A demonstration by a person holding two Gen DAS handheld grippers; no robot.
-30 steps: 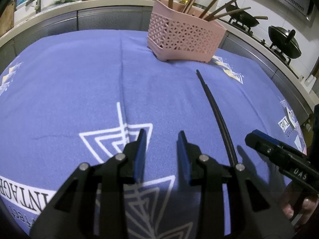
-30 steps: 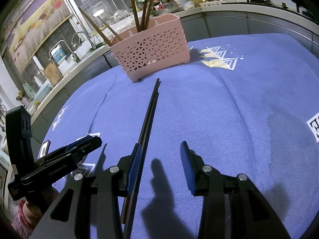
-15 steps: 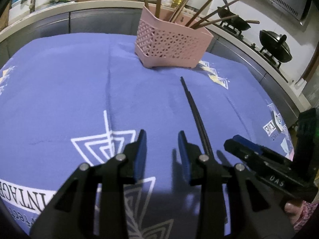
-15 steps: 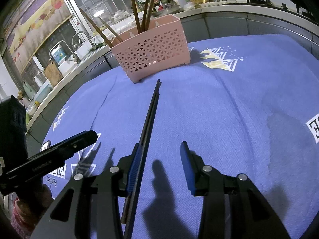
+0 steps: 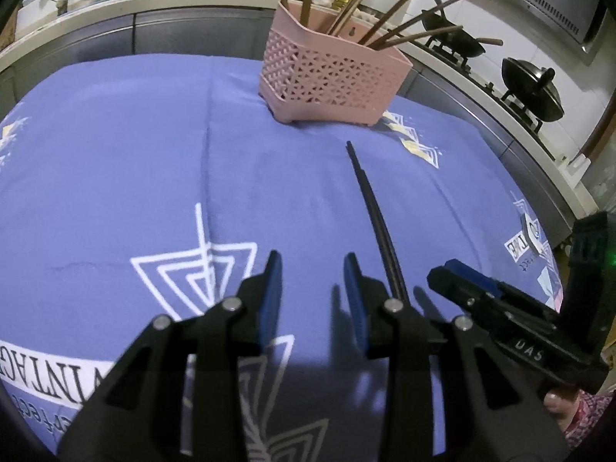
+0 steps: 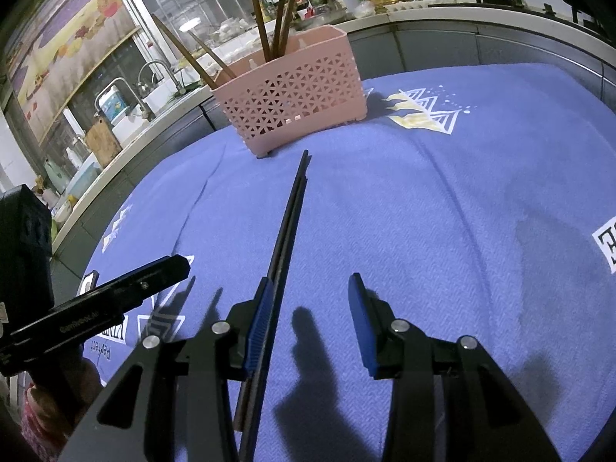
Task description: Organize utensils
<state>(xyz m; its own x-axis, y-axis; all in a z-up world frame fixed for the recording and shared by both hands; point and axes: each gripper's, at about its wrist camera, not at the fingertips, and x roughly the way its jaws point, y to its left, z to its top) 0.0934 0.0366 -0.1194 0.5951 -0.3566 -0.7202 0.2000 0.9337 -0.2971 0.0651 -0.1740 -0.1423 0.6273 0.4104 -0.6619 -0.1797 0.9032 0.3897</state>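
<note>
While the left gripper (image 5: 312, 288) hangs over the blue cloth (image 5: 134, 161), its two blue-padded fingers (image 5: 271, 296) stand apart with only cloth showing between them; it grips nothing. Just to the right of its right finger lies a pair of black chopsticks (image 5: 371, 208), side by side on the cloth, their far tips pointing toward a pink basket (image 5: 331, 77). The basket stands upright near the far edge of the cloth, and several brown chopsticks (image 5: 400, 23) lean out of its top. Lower right in this view, the right gripper (image 5: 500, 308) reaches in from the side, with part of a hand (image 5: 562, 415) under it. Behind the basket runs a counter with two dark pans (image 5: 535, 92) on a stove.

In the right wrist view, the right gripper (image 6: 312, 319) is also spread open. The black chopsticks (image 6: 287, 227) run up the cloth (image 6: 442, 211) from the bottom edge, passing just inside the left finger (image 6: 260, 319); whether they touch its pad I cannot tell, and the other finger is well apart from them, so nothing is clamped. Their tips end just short of the pink basket (image 6: 292, 92), slightly right of its near corner. The brown chopsticks (image 6: 269, 11) stick up from it. At the left edge the left gripper (image 6: 115, 304) pokes in, a hand (image 6: 50, 396) below it. A sink tap (image 6: 150, 77) and window sit behind.
</note>
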